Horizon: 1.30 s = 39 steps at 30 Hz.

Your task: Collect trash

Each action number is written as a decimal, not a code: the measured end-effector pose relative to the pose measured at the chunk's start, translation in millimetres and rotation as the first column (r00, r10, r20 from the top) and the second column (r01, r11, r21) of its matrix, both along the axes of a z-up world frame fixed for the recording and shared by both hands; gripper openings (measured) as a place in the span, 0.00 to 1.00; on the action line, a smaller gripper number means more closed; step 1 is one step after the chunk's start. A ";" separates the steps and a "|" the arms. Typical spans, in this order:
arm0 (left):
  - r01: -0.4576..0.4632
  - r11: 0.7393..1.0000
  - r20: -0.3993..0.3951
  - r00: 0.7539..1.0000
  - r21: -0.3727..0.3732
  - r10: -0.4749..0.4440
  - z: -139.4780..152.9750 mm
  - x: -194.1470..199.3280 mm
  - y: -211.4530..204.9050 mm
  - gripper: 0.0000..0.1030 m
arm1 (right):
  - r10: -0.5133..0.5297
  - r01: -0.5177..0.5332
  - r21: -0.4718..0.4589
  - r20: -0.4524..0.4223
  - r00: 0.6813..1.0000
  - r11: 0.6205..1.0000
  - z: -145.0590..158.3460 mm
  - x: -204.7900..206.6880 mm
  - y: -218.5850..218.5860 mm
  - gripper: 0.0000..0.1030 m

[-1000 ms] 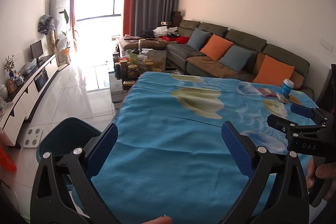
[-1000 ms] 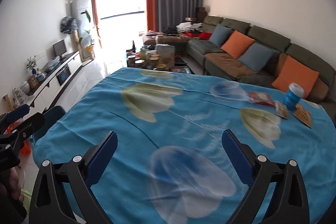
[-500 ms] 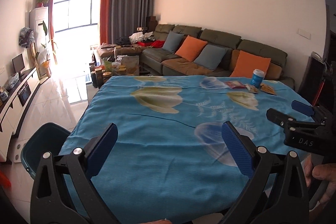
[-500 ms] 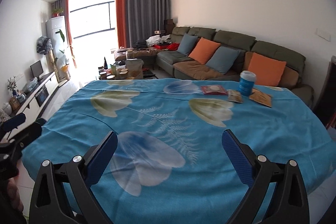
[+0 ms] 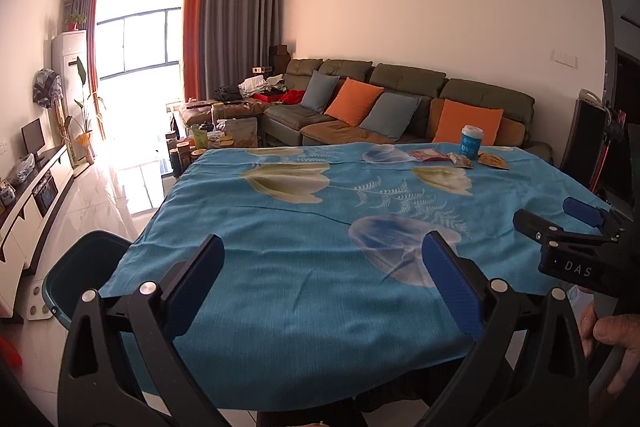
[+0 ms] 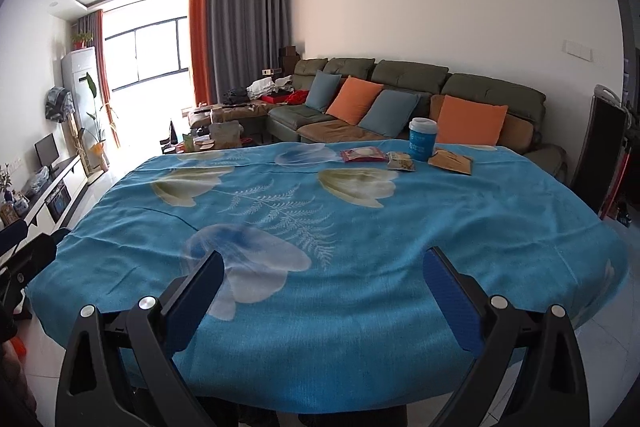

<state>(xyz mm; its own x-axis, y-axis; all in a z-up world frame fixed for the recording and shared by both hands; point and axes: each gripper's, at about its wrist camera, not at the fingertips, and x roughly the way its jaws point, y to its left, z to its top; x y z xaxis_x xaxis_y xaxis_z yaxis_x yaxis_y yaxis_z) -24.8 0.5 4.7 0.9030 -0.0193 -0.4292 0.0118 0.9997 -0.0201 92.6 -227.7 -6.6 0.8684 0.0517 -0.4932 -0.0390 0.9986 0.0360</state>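
Both grippers hang over the near edge of the blue tablecloth (image 6: 360, 291), holding nothing — the left gripper (image 5: 322, 267) and the right gripper (image 6: 320, 279) each have their blue pads spread wide apart. Far ahead of the right gripper, toward the cloth's far right side, lie the trash pieces: a red wrapper (image 6: 363, 154), a small packet (image 6: 401, 161), a brown packet (image 6: 451, 161) and a blue cup (image 6: 422, 139) standing upright between them. A teal bin (image 5: 82, 269) sits on the floor just left of the left gripper.
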 end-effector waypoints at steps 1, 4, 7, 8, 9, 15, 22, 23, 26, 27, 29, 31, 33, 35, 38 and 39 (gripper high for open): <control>-0.002 1.000 -0.004 1.000 0.001 0.002 -2.0 -2.7 -0.4 0.95 | 0.002 -0.002 -0.001 0.002 1.000 1.000 -0.2 -2.2 0.2 0.93; -0.005 1.000 -0.006 1.000 -0.002 0.005 -4.4 -10.0 0.8 0.95 | 0.002 -0.002 -0.010 0.014 1.000 1.000 0.1 -10.9 1.9 0.93; -0.009 1.000 0.004 1.000 0.001 0.009 -5.6 -17.9 0.9 0.95 | -0.004 0.004 -0.013 0.033 0.999 1.000 1.6 -19.6 2.7 0.93; -0.013 1.000 0.009 1.000 0.009 0.012 -5.8 -20.0 0.5 0.95 | -0.005 0.006 -0.012 0.036 0.999 1.000 1.7 -21.8 2.9 0.93; -0.013 1.000 0.012 1.000 0.012 0.013 -5.8 -22.3 0.3 0.95 | -0.007 0.008 -0.011 0.041 0.999 1.000 1.9 -24.6 2.7 0.93; -0.014 1.000 0.037 0.999 0.008 0.014 -0.2 -36.0 -0.2 0.95 | -0.016 0.018 -0.009 0.116 0.993 1.000 5.5 -44.3 3.4 0.93; -0.008 1.000 0.082 0.997 0.002 0.008 3.9 -47.5 -4.3 0.95 | -0.018 0.018 -0.001 0.180 0.984 1.000 8.6 -60.3 4.4 0.93; -0.010 1.000 0.090 0.996 0.001 0.010 4.0 -50.0 -4.7 0.95 | -0.026 0.026 0.002 0.193 0.981 1.000 9.2 -62.9 3.9 0.93; -0.014 1.000 0.108 0.994 0.002 0.014 3.2 -54.6 -4.8 0.95 | -0.031 0.031 0.001 0.217 0.976 1.000 10.5 -68.6 3.2 0.93; -0.017 1.000 0.116 0.993 0.005 0.017 2.4 -55.6 -5.0 0.95 | -0.036 0.037 -0.002 0.227 0.973 0.999 10.8 -71.0 3.7 0.93; -0.021 1.000 0.119 0.993 0.009 0.020 1.8 -55.0 -6.5 0.95 | -0.031 0.036 -0.016 0.234 0.972 0.999 11.1 -72.8 4.7 0.93; -0.018 1.000 0.118 0.993 0.007 0.017 1.2 -54.0 -7.5 0.95 | -0.039 0.045 -0.022 0.244 0.969 0.999 11.6 -74.4 4.8 0.93; -0.019 1.000 0.122 0.992 0.014 0.017 0.4 -54.4 -8.7 0.95 | -0.038 0.045 -0.024 0.243 0.969 0.999 11.4 -74.9 4.1 0.93; -0.020 1.000 0.125 0.992 0.016 0.018 0.5 -55.1 -8.5 0.95 | -0.043 0.049 -0.018 0.247 0.968 0.999 10.9 -75.2 3.1 0.93; -0.019 1.000 0.127 0.992 0.014 0.017 1.0 -56.0 -8.7 0.95 | -0.048 0.054 -0.018 0.249 0.967 0.998 11.2 -76.1 2.3 0.93; -0.017 1.000 0.126 0.992 0.014 0.015 0.5 -55.8 -8.7 0.95 | -0.045 0.051 -0.017 0.247 0.968 0.999 11.4 -76.3 2.4 0.93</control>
<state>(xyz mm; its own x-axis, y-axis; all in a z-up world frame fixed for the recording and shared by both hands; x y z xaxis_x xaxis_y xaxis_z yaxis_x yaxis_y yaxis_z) -80.5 -8.3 5.3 0.9502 0.0011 -0.3118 -0.0026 1.0000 -0.0044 16.3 -225.3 4.8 0.9645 -0.0021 -0.2641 0.0045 1.0000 0.0082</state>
